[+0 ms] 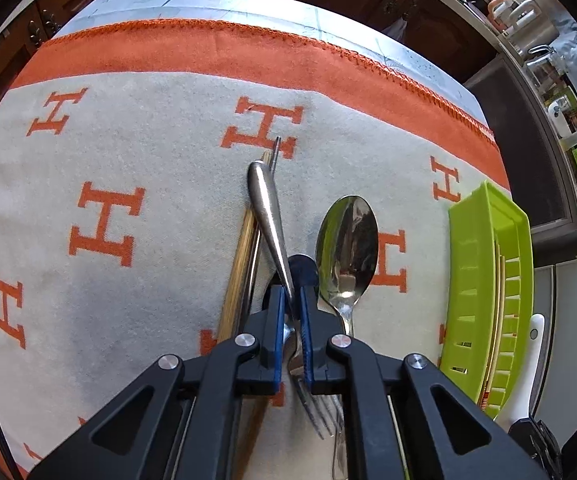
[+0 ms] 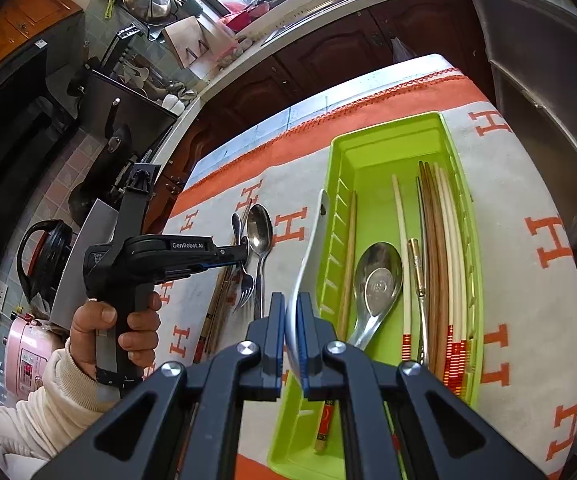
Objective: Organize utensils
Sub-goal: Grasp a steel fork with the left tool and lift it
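My left gripper point(image 1: 293, 300) is shut on a steel fork point(image 1: 266, 204), handle pointing away, tines toward the camera; it also shows in the right wrist view point(image 2: 240, 256). A steel spoon point(image 1: 346, 240) and wooden chopsticks point(image 1: 240, 256) lie on the cloth beside it. My right gripper point(image 2: 291, 308) is shut on a white ceramic spoon point(image 2: 308, 248), held over the left wall of the green tray point(image 2: 372, 140). The tray holds several chopsticks point(image 2: 444, 248) and a large steel spoon point(image 2: 376, 280). In the left wrist view the tray point(image 1: 468, 264) is at the right.
A grey cloth with orange H marks and an orange border point(image 1: 216, 48) covers the table. Dark wooden cabinets point(image 2: 308, 64) stand beyond the table's far edge. Pots, a kettle point(image 2: 44, 248) and a pink cooker point(image 2: 24, 360) sit at the left.
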Demonstrator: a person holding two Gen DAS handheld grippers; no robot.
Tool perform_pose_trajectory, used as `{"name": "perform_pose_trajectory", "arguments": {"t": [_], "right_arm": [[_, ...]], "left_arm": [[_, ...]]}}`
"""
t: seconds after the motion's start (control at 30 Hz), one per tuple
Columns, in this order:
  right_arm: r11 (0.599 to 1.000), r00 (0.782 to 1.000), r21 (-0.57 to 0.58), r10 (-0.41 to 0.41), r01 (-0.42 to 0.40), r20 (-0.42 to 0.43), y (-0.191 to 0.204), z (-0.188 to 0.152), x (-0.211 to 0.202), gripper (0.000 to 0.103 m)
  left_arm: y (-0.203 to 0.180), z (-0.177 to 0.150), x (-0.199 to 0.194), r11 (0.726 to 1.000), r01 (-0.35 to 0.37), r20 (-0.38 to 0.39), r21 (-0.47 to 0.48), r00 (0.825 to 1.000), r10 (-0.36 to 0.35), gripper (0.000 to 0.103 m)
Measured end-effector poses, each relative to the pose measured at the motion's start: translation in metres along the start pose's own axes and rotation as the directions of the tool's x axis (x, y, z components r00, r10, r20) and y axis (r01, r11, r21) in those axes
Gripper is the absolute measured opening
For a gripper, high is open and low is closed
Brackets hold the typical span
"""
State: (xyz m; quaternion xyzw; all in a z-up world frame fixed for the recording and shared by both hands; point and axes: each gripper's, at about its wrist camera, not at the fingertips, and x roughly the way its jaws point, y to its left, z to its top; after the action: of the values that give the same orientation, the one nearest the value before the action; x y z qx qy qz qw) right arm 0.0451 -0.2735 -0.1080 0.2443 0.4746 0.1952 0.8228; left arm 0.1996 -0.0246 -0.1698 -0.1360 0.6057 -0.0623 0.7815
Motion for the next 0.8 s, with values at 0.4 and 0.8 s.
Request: {"name": "perform_pose_trajectory", "arguments": {"t": [0.4, 0.8], "right_arm": [[0.999, 1.0, 0.028, 0.015, -0.015, 0.006, -0.006, -0.002, -0.002, 0.005], [0.993, 0.997, 0.089, -0.08, 0.078, 0.02, -0.023, 0.0, -0.011, 0.005]], "left_arm": [[-0.003, -0.015, -0.033, 0.997, 0.057, 0.041, 0.05, 0.997, -0.059, 0.002], [-0.05, -0.045, -0.082, 0.969, 0.166, 0.023, 0.184, 0.985, -0.173, 0.002]]}}
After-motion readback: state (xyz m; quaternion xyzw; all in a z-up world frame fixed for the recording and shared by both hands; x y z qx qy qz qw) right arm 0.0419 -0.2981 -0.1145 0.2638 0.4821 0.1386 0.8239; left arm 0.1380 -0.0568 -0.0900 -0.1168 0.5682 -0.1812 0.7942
